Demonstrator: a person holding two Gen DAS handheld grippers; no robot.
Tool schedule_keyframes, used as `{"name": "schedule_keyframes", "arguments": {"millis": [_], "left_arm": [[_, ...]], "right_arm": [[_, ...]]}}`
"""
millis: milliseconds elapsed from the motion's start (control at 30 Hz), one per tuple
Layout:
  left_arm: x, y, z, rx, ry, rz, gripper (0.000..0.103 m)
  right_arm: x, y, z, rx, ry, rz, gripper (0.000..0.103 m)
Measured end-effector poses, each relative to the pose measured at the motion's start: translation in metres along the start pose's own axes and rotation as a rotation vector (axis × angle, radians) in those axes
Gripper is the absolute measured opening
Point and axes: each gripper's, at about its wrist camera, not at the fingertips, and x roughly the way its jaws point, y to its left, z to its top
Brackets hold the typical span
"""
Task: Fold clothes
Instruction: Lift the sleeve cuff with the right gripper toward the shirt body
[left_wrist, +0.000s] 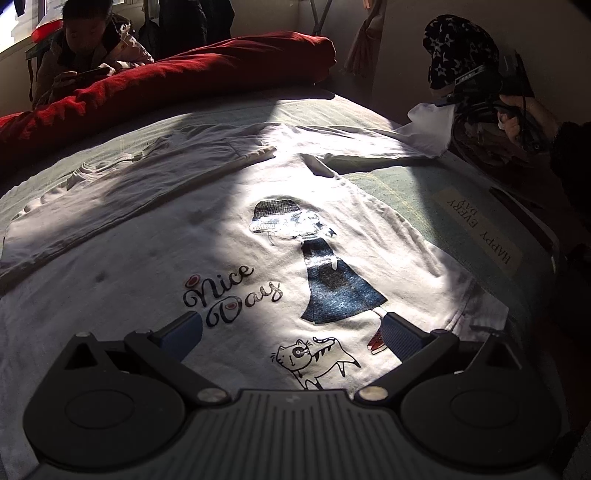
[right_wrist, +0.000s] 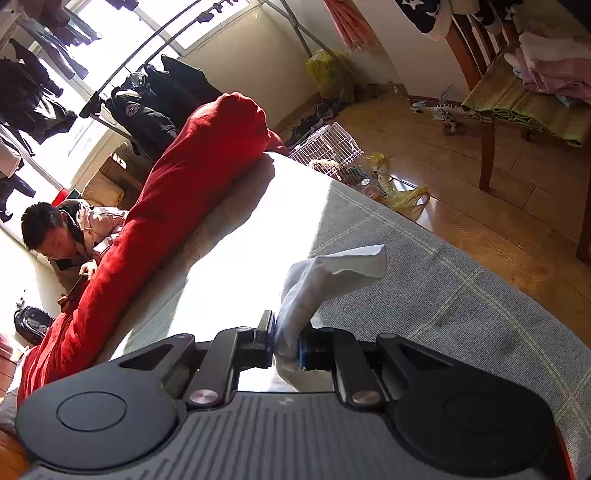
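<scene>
A white T-shirt (left_wrist: 155, 236) with a "Nice Day" print, a girl and a cat lies flat on the bed (left_wrist: 399, 184). Its left sleeve is folded over the body. My left gripper (left_wrist: 291, 332) hovers open just above the shirt's printed front, holding nothing. My right gripper (right_wrist: 286, 341) is shut on the end of the shirt's other sleeve (right_wrist: 325, 273), lifted off the bed. In the left wrist view the right gripper (left_wrist: 476, 92) shows at the far right with that sleeve end (left_wrist: 428, 129) stretched out toward it.
A rolled red quilt (left_wrist: 177, 85) lies along the bed's far side, with a person (left_wrist: 85, 48) sitting behind it. The bed edge (right_wrist: 461, 266) drops to a wooden floor with a white wire cage (right_wrist: 328, 147) and a chair (right_wrist: 517, 96).
</scene>
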Motion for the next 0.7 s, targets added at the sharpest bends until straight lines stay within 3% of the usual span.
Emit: {"name": "schedule_keyframes", "arguments": {"millis": [267, 467, 700], "left_arm": [[-0.024, 0.015, -0.018, 0.003, -0.009, -0.028, 0.102], [-0.036, 0.030, -0.032, 0.016, 0.007, -0.091, 0.102], [-0.050, 0.049, -0.042, 0.067, 0.016, -0.089, 0.102]], "right_arm": [[0.001, 0.061, -0.010, -0.059, 0.010, 0.033, 0.014], [0.010, 0.102, -0.024, -0.108, 0.031, 0.031, 0.014], [0.024, 0.154, -0.046, -0.187, 0.057, 0.026, 0.014]]}}
